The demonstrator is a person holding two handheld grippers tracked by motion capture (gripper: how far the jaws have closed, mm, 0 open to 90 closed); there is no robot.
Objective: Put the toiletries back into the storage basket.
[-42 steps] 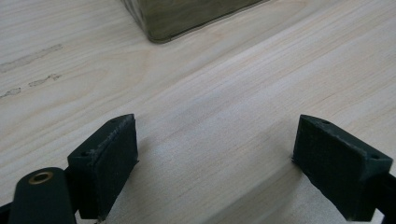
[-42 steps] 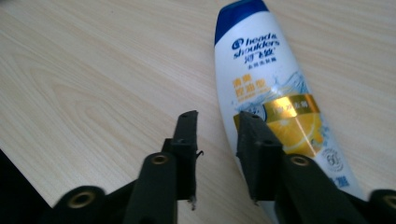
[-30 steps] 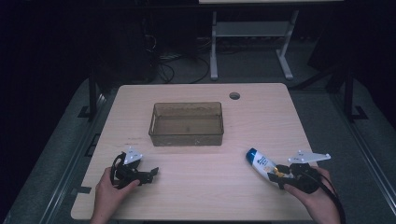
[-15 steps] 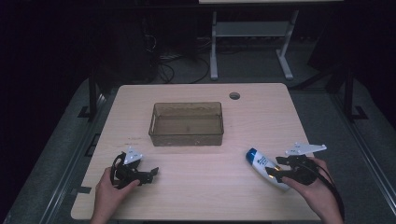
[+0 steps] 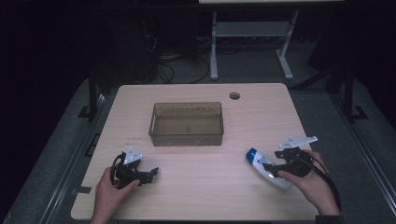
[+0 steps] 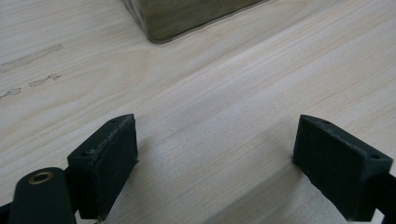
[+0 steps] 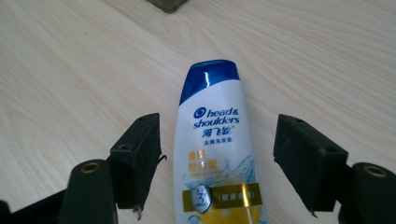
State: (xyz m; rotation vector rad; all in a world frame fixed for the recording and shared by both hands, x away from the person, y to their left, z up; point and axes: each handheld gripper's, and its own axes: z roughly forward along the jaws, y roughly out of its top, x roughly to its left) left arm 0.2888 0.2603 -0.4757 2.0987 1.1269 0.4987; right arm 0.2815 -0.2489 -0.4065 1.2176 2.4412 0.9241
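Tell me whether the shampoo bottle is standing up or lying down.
Lying down. The white shampoo bottle with a blue cap rests flat on the light wooden table, label up, between the open right gripper jaws.

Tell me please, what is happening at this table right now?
A person sits at a wooden table with a two-jaw gripper in each hand. The right gripper is open, its jaws on either side of a white shampoo bottle with a blue cap that lies flat on the table; they are not yet closed on it. The left gripper is open too, with bare tabletop between its jaws. A clear plastic bin stands in the middle of the table, farther from the person.
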